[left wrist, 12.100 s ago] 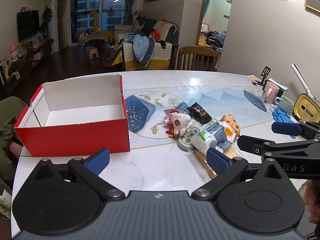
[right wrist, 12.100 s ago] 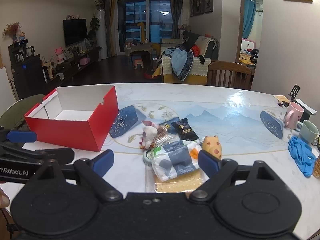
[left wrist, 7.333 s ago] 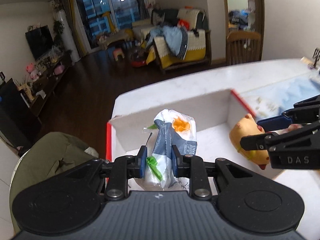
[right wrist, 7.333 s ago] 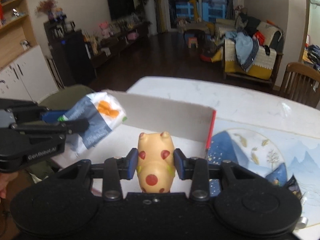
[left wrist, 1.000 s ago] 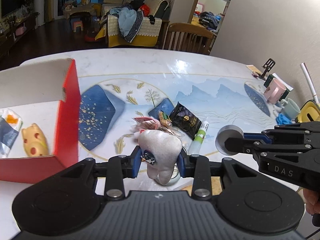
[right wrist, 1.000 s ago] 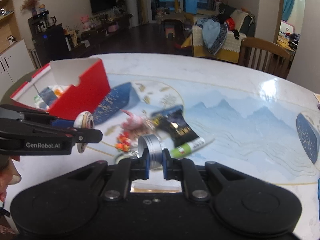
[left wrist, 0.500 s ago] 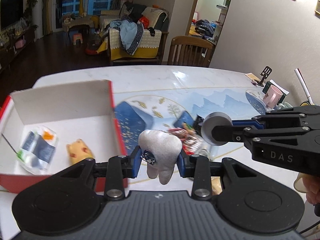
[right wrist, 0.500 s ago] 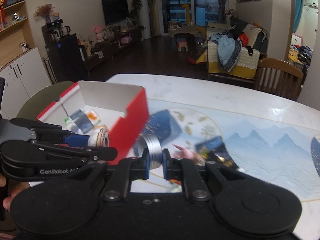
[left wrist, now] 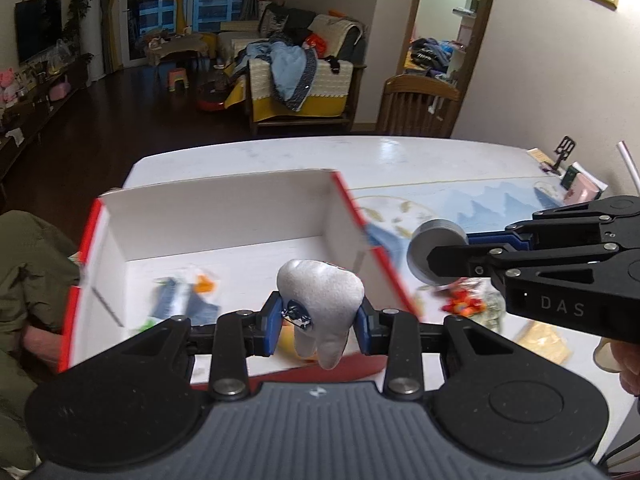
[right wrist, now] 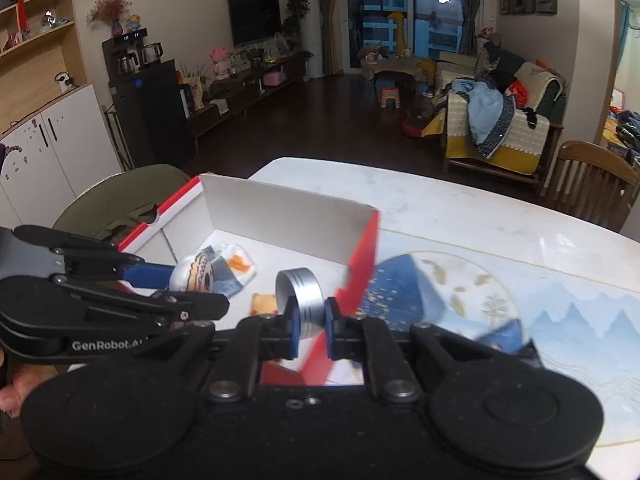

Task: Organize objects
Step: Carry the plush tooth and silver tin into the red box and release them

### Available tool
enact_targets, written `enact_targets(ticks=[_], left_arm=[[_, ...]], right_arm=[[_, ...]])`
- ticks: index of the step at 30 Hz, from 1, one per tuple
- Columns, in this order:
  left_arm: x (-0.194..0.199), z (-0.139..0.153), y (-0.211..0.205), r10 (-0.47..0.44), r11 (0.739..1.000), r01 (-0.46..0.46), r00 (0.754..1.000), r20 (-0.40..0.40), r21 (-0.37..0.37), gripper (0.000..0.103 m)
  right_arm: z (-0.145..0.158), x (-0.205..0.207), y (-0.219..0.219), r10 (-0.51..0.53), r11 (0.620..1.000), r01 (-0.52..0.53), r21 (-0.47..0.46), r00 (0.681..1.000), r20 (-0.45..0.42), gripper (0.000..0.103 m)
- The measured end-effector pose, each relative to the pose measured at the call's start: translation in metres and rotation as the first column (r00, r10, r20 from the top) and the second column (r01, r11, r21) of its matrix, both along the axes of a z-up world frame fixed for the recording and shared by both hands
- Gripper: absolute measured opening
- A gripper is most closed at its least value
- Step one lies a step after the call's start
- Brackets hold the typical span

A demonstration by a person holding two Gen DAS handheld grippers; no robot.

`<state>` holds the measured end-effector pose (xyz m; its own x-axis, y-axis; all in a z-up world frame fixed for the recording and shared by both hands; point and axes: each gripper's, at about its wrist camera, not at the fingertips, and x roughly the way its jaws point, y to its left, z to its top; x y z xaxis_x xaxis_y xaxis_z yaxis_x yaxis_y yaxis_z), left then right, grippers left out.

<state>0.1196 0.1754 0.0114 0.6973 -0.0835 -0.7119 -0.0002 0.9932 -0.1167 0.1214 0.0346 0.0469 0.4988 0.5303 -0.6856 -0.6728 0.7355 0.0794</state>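
Note:
My left gripper is shut on a grey tooth-shaped plush and holds it above the near wall of the red box. The plush also shows in the right wrist view. My right gripper is shut on a silver round tin, held edge-on over the box's right red wall; the tin also shows in the left wrist view. Inside the box lie a blue-and-white snack bag and a yellow spotted toy.
On the table right of the box lie a red-orange snack item, a yellow packet and the blue placemat. A wooden chair stands at the far side. An olive-green chair sits beside the box's left end.
Both grippers have moved left with their loads, from over the table items to over the red box. The box now fills the middle of both views.

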Motion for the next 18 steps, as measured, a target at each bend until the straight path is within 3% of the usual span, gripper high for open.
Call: enact_targets(ticks=[9,18], left_arm=[[0.025,-0.027,0.045,-0.005,0.997,0.01,0.998,-0.068,0.071,0.035],[0.055,-0.054,0.055,-0.056,0.983,0.077,0.99,-0.129,0.164,0.034]], right_arm=[[-0.029,0.018,0.058,0.002,0.997,-0.004,-0.072,0.999,-0.034,0.011],[-0.065,0.045,0.097,-0.03,0.985,0.023,-0.169,0.999,-0.04,0.011]])
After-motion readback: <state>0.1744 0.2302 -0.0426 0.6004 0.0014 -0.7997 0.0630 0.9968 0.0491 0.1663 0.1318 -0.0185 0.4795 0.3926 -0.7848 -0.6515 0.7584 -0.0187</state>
